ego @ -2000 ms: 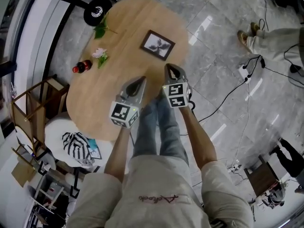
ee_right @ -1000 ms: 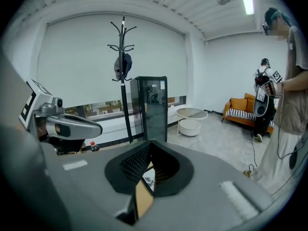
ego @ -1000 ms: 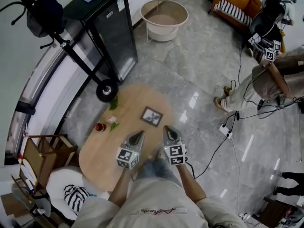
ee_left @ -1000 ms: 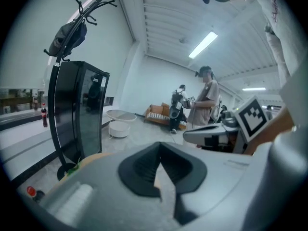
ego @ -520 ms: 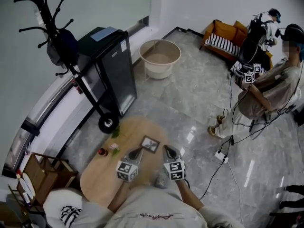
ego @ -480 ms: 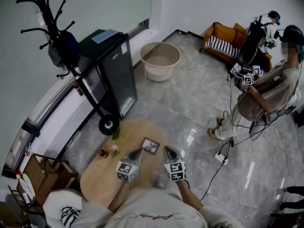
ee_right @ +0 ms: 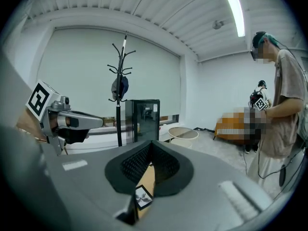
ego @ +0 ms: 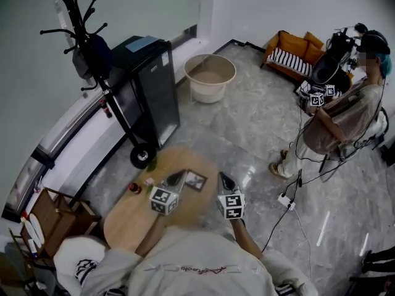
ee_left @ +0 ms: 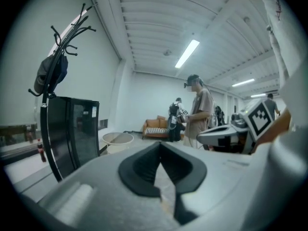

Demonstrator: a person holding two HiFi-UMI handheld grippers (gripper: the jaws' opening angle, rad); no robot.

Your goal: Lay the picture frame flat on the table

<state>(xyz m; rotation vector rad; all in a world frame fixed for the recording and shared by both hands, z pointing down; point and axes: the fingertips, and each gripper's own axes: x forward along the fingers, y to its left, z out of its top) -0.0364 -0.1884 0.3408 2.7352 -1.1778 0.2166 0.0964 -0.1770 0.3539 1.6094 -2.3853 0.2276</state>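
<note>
The dark picture frame [ego: 195, 180] lies flat on the oval wooden table [ego: 133, 217], near its far end, with nothing touching it. My left gripper [ego: 179, 174] hovers shut just left of the frame, well above the tabletop. My right gripper [ego: 221, 176] is shut and empty, off the table's right edge over the floor. In the right gripper view the frame [ee_right: 143, 196] shows far below through the slit under the shut jaws of the right gripper [ee_right: 151, 142]. The left gripper [ee_left: 160, 144] points out into the room, jaws together.
A red bottle [ego: 133, 188] and a flower [ego: 150, 181] lie on the table's left side. Beyond stand a black cabinet [ego: 145, 85], a coat rack [ego: 92, 48] and a beige tub [ego: 210, 76]. A person [ego: 333, 122] stands at right; cables [ego: 290, 202] cross the floor.
Both grippers have risen away from the table, still shut. The head view has lifted, so the table looks smaller and more of the room shows. The frame has not moved.
</note>
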